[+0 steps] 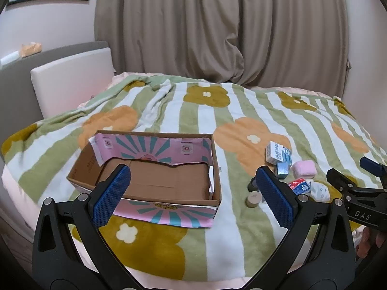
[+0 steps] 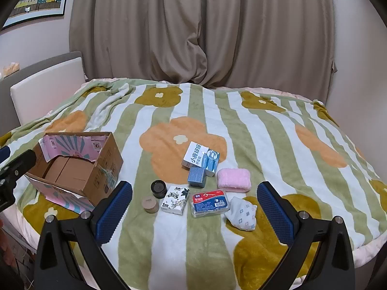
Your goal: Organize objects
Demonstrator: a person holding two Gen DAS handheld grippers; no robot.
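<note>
Both grippers are hovering over the bed with jaws spread as wide as they go and holding nothing, the left gripper (image 1: pixel 193 191) facing the cardboard box (image 1: pixel 150 169) and the right gripper (image 2: pixel 194 205) facing the loose items. Just beyond the right one, a tissue pack (image 2: pixel 174 200), floss case (image 2: pixel 210 203) and sock (image 2: pixel 241 212) are lying beside two small jars (image 2: pixel 154 193). Farther back, a blue block (image 2: pixel 197 176), pink cloth (image 2: pixel 233 179) and white-blue box (image 2: pixel 201 158) are resting on the blanket (image 2: pixel 266 133) (the box sitting well apart to the left, open and empty).
</note>
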